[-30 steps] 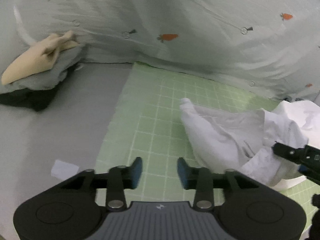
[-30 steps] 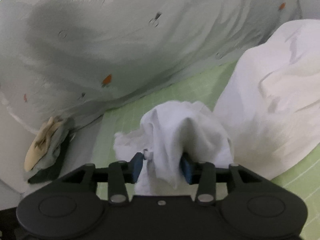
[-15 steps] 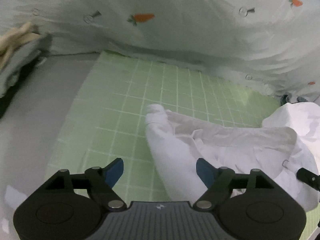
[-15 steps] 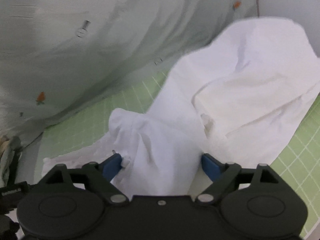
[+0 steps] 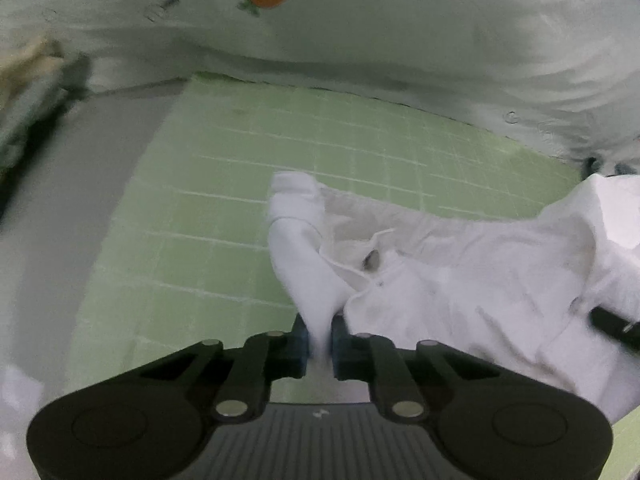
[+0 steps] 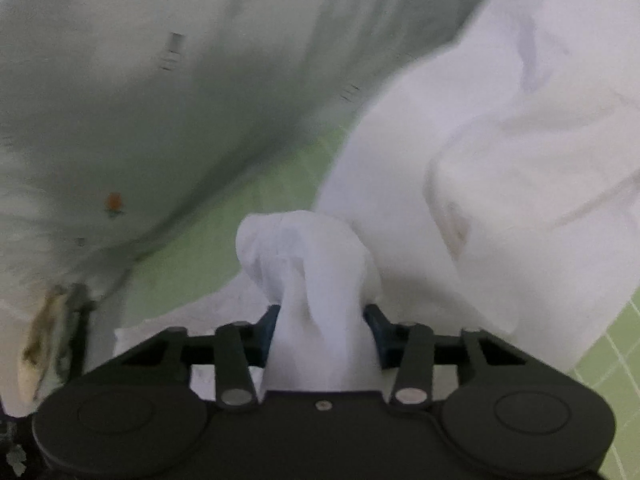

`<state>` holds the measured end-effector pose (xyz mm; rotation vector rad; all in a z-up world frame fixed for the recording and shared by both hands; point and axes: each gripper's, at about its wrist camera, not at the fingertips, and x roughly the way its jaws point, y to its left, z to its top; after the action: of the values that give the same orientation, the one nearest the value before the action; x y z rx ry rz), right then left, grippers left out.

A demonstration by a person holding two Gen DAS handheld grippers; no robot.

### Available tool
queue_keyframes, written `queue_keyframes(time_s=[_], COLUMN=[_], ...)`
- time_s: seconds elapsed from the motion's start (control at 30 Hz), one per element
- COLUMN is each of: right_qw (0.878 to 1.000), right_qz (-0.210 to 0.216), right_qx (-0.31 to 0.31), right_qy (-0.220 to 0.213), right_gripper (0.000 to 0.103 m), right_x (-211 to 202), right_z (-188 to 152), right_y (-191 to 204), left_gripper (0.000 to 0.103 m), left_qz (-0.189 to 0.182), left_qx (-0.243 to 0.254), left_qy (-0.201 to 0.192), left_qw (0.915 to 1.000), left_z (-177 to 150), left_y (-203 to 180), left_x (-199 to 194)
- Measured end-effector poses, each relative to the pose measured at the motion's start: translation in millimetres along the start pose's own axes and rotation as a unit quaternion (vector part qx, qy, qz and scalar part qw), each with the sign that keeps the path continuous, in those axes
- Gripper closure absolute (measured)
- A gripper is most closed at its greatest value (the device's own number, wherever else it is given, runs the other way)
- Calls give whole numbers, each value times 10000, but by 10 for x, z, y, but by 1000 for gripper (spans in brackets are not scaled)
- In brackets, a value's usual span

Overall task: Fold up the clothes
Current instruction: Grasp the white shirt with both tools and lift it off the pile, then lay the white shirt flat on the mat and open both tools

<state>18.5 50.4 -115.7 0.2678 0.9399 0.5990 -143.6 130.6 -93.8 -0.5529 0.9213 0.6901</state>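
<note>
Green mat point(image 5: 224, 184) bears white shirt point(image 5: 460, 272), both tools pinching.

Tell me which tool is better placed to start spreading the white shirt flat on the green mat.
Probably the left tool: it pinches a thin edge of the white shirt low over the green mat. The right tool grips a thick bunched wad, harder to lay flat.

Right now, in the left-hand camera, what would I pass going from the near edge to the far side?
Left gripper shut on the white garment → green grid mat → pale carrot-print sheet.
</note>
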Motion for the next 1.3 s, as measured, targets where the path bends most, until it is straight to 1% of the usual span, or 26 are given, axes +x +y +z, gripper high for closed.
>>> queue_keyframes(time_s=[0.07, 0.2, 0.27, 0.33, 0.4, 0.53, 0.63, 0.7, 0.77, 0.83, 0.87, 0.9, 0.97, 1.0, 1.03, 1.07, 1.1, 1.13, 1.2, 1.3], right_qw=[9996, 9961, 9928, 9896, 9847, 9729, 9619, 9527, 9426, 9336, 9313, 9289, 9274, 9278, 9291, 9322, 9369, 9435, 9564, 9784], right_qz=[224, 612, 869, 1134, 1440, 1983, 2391, 2652, 2887, 3031, 3013, 2988, 2900, 2855, 2773, 2644, 2516, 2356, 2017, 1294], right_qx=[-129, -564, -759, -838, -958, -1191, -1321, -1460, -1609, -1764, -1825, -1881, -1972, -2025, -2084, -2129, -2111, -2043, -1846, -1403], right_qy=[-138, -283, -310, -280, -230, -75, 121, 282, 474, 735, 931, 1117, 1298, 1290, 1281, 1253, 1198, 1126, 1026, 796], right_gripper=[68, 72, 72, 73, 73, 74, 76, 76, 76, 75, 71, 67, 52, 49, 39, 29, 26, 24, 22, 19], right_x=[-83, -156, -172, -198, -188, -128, -69, -18, 42, 101, 194, 280, 334, 317, 294, 266, 220, 162, 141, 101], right_z=[-49, -121, -173, -216, -295, -453, -556, -655, -768, -911, -979, -1049, -1182, -1219, -1231, -1223, -1177, -1133, -1052, -959], right_y=[112, 448, 638, 847, 1074, 1531, 1917, 2177, 2414, 2621, 2706, 2780, 2829, 2808, 2767, 2673, 2498, 2276, 1958, 1400], left_gripper=[93, 94, 94, 94, 94, 94, 94, 94, 94, 93, 88, 84, 82, 74, 68, 56, 47, 45, 42, 37], left_qz=[127, 379, 490, 628, 682, 845, 1163, 1525, 1946, 2323, 2508, 2585, 2620, 2617, 2577, 2512, 2384, 2247, 1883, 1345], left_qx=[4, 11, -147, -284, -423, -706, -947, -1179, -1389, -1654, -1787, -1948, -2232, -2322, -2348, -2340, -2315, -2275, -2116, -1910], left_qy=[-127, -382, -528, -677, -834, -1217, -1477, -1571, -1558, -1269, -1111, -931, -751, -775, -838, -909, -996, -1057, -1094, -1058], left_qw=[9998, 9986, 9973, 9953, 9933, 9864, 9776, 9686, 9584, 9500, 9449, 9416, 9359, 9336, 9335, 9348, 9379, 9416, 9528, 9666], left_z=[-70, -211, -304, -376, -455, -548, -652, -761, -863, -959, -1007, -1046, -1120, -1157, -1181, -1200, -1213, -1212, -1169, -1127], left_y=[62, 185, 359, 516, 680, 1033, 1309, 1518, 1726, 1956, 2072, 2171, 2267, 2273, 2255, 2210, 2156, 2102, 1929, 1640], left_x=[-137, -411, -552, -679, -826, -1253, -1540, -1674, -1738, -1707, -1687, -1649, -1636, -1659, -1684, -1714, -1728, -1718, -1676, -1577])
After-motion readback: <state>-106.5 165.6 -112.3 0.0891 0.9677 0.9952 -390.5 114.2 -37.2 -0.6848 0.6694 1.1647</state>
